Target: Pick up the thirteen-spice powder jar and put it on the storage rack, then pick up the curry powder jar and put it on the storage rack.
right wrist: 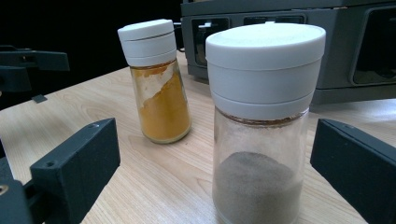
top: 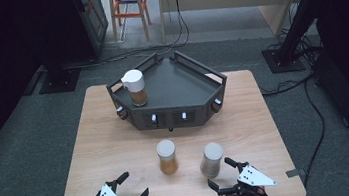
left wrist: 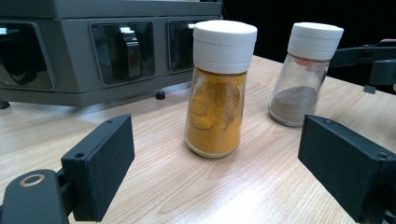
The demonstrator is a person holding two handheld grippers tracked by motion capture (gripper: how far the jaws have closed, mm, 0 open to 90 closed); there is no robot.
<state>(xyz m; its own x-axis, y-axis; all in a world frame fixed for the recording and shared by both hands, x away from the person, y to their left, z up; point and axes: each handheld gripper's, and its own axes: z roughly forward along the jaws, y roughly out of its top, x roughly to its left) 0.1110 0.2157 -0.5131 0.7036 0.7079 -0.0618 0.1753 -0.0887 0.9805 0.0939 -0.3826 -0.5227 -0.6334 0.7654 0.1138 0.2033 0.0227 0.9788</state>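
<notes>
Two white-capped spice jars stand upright on the wooden table (top: 106, 136). The jar of yellow powder (top: 167, 157) (left wrist: 215, 102) (right wrist: 159, 93) is ahead of my left gripper (top: 134, 185) (left wrist: 219, 172), which is open and well short of it. The jar of grey powder (top: 212, 159) (right wrist: 259, 140) (left wrist: 301, 84) stands just in front of my right gripper (top: 221, 173) (right wrist: 215, 177); its jaws are open on either side of the jar without touching it. A third jar of brown powder (top: 135, 87) stands in the left corner of the dark grey rack (top: 181, 84).
The rack (left wrist: 70, 56) (right wrist: 280, 14) takes up the far middle of the table, with small knobs along its front. Bare wood lies to both sides of the two jars. A wooden ladder (top: 127, 8), cables and black stands are on the floor beyond.
</notes>
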